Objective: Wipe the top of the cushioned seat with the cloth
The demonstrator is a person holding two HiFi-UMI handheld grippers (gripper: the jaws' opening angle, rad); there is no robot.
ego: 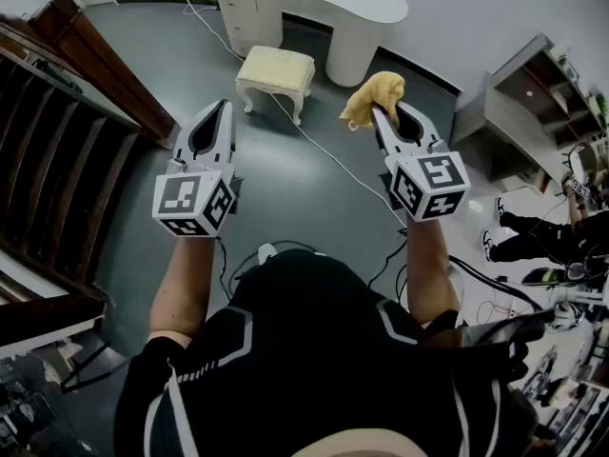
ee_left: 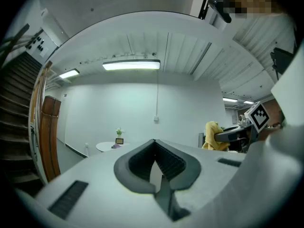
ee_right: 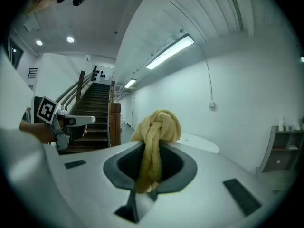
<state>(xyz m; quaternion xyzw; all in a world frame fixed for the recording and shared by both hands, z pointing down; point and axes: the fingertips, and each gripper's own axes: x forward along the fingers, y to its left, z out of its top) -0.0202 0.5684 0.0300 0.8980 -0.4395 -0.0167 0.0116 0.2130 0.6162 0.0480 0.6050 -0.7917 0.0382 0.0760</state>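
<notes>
- I am clamping my right gripper's (ego: 384,114) jaws on the yellow cloth (ego: 373,99), which is bunching up above their tips.
- I am holding my left gripper (ego: 218,109) with its jaws closed together, gripping nothing.
- The cushioned seat (ego: 276,68) is standing on the grey floor (ego: 190,55) ahead, well apart from both grippers.

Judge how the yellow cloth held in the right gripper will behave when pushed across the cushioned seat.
Probably floppy: the cloth bunches past the right gripper and hangs limp between its jaws. Likely light: a pinch alone holds the whole bundle. On the cushioned seat it may crumple rather than slide flat.
</notes>
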